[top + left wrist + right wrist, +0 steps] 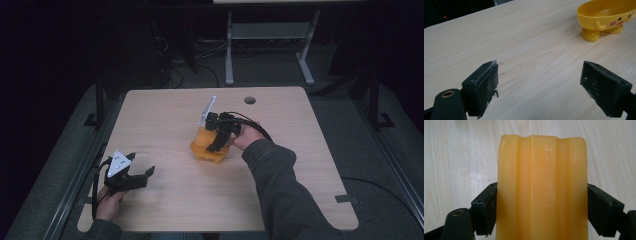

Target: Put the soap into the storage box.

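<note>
A yellow-orange ridged block sits between the jaws of my right gripper, which press on both of its long sides. In the high view that gripper points down over a yellow bowl at the table's middle. The left gripper view shows the bowl standing on stubby feet, with a painted duck face. Whether the block touches the bowl I cannot tell. My left gripper rests at the table's near left, its jaws wide apart with bare wood between them.
The light wooden table has a round cable hole near its far edge. Beyond it stand the grey legs of another desk and floor cables. A person's sleeve reaches in from the near right.
</note>
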### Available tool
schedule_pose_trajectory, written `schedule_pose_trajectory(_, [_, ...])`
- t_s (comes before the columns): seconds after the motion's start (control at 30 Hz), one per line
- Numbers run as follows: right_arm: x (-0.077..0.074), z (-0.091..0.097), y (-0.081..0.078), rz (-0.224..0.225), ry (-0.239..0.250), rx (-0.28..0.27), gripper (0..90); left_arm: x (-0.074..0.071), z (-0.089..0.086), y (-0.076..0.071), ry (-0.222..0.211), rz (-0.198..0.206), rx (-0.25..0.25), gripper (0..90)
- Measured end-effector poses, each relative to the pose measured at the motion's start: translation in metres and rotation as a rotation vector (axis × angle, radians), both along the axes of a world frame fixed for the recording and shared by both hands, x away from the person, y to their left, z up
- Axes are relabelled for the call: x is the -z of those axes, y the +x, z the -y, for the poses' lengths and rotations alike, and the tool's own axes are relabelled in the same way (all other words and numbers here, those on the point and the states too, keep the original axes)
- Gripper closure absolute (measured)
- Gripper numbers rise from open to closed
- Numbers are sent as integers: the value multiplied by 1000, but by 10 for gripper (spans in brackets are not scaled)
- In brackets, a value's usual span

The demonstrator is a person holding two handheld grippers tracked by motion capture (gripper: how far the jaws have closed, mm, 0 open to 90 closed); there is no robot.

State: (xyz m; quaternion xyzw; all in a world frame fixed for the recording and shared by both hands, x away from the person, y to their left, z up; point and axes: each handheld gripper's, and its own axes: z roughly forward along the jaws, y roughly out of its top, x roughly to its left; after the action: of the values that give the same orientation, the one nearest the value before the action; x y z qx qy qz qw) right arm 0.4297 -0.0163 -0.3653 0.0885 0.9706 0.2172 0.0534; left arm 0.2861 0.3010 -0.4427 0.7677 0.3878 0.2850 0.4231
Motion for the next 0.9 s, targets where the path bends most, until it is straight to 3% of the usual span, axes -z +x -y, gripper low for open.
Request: schedule_pose_trajectory(0.9, [20,-16,7,-41,-41,-13,202,-1,-1,-1,-5,-1,-2,140])
